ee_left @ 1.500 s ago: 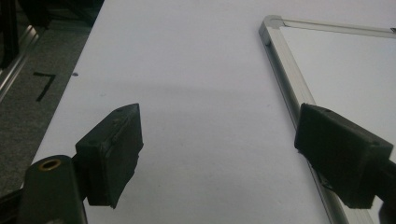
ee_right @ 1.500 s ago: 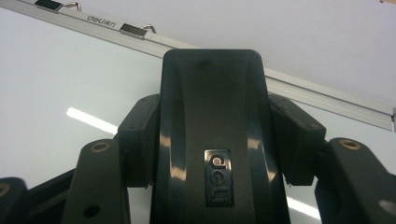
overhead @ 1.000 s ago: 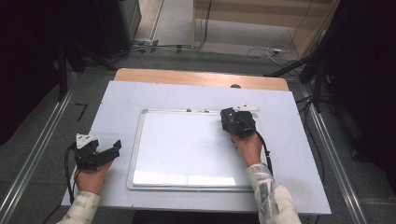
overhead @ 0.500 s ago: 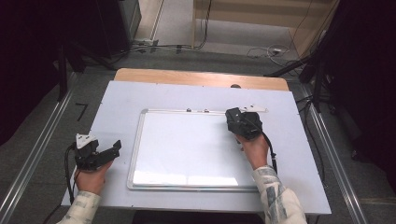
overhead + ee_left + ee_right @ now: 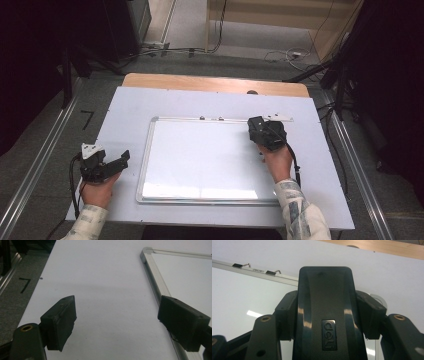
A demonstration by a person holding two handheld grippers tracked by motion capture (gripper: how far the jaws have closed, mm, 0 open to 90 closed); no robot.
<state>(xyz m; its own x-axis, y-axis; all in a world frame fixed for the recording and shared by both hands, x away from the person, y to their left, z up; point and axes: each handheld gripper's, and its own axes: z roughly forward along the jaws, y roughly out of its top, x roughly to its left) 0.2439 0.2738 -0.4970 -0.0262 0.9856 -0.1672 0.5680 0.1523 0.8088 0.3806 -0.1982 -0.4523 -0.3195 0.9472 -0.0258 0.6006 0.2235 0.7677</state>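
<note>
A white whiteboard (image 5: 200, 165) with a silver frame lies flat in the middle of the pale table. My right gripper (image 5: 261, 131) hovers over the board's far right corner, shut on a black whiteboard eraser (image 5: 324, 282). In the right gripper view (image 5: 327, 315) both pads press the eraser's sides, and its moulded logo faces the camera. My left gripper (image 5: 120, 159) rests on the table just left of the board. It is open with nothing between its pads (image 5: 61, 322), and the board's silver frame (image 5: 155, 280) runs past the right one.
Two small clips (image 5: 210, 118) sit on the board's far rim. A wooden strip (image 5: 210, 84) borders the table's far edge. Metal rails (image 5: 45, 150) run along both sides on the floor, and cables lie on the floor beyond the table.
My right gripper has drifted slightly to the right with the eraser still in it. The left gripper has stayed where it was.
</note>
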